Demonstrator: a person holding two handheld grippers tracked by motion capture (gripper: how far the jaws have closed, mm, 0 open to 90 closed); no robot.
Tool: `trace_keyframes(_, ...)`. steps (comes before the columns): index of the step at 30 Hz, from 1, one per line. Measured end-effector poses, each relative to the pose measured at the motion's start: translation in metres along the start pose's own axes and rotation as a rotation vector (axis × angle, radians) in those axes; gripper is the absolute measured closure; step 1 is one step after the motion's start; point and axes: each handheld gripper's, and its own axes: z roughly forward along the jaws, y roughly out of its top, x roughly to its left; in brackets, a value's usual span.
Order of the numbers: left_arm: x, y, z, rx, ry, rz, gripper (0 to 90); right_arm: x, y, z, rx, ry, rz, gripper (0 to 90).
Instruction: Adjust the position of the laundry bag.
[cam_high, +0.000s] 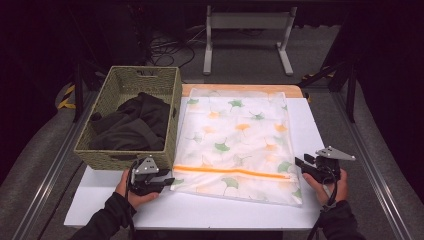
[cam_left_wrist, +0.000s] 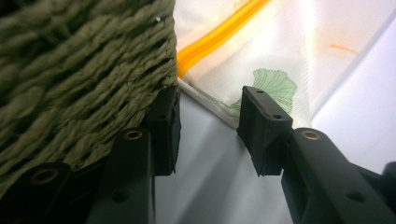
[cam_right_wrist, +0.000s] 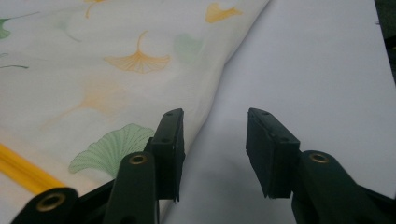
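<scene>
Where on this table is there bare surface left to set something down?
A bare strip of white table runs along the near edge, between the left gripper and right gripper, below the leaf-print bag. A narrower strip lies right of the bag. The left side is crowded by the woven basket of dark clothes.

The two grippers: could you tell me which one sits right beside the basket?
The left gripper: it lies against the basket at the bag's corner; the right gripper is at the opposite corner.
</scene>
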Motion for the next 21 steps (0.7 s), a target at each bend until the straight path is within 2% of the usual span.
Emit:
trace_keyframes(1, -0.001, 0.001, 0.001, 0.0, -0.017, -0.013, 55.2, -0.001, 0.001, 0.003, 0.002, 0.013, 0.001, 60.4)
trace_keyframes(4, -0.003, 0.002, 0.003, -0.002, -0.025, -0.016, 48.4, -0.003, 0.005, 0.01, 0.024, 0.005, 0.011, 60.8)
trace_keyframes(7, -0.004, 0.003, 0.004, 0.0, -0.026, -0.025, 47.7, -0.003, 0.009, 0.015, 0.021, 0.002, 0.009, 62.3)
trace_keyframes(9, -0.006, 0.003, 0.004, 0.007, -0.008, -0.018, 47.5, -0.001, 0.011, 0.02, 0.046, -0.004, -0.015, 62.3)
trace_keyframes(11, -0.007, 0.003, 0.004, 0.01, 0.001, -0.023, 48.8, -0.001, 0.013, 0.022, 0.05, 0.001, -0.01, 63.9)
trace_keyframes(13, -0.008, 0.004, 0.004, 0.013, 0.009, -0.02, 54.6, 0.0, 0.014, 0.025, 0.074, 0.006, -0.007, 66.0)
trace_keyframes(14, -0.009, 0.003, 0.004, 0.011, -0.002, -0.019, 57.9, 0.0, 0.015, 0.026, 0.072, 0.004, -0.01, 68.0)
trace_keyframes(16, -0.011, 0.004, 0.004, 0.018, 0.006, 0.002, 66.6, -0.001, 0.015, 0.027, 0.075, 0.005, -0.004, 73.8)
trace_keyframes(18, -0.011, 0.005, 0.004, 0.021, -0.007, 0.0, 78.0, -0.002, 0.015, 0.027, 0.078, 0.018, 0.006, 79.2)
trace_keyframes(20, -0.011, 0.005, 0.004, 0.023, -0.018, 0.013, 88.4, -0.001, 0.016, 0.028, 0.078, 0.026, -0.008, 83.8)
trace_keyframes(21, -0.012, 0.005, 0.004, 0.021, -0.024, 0.01, 89.8, 0.001, 0.016, 0.028, 0.081, 0.028, -0.007, 84.5)
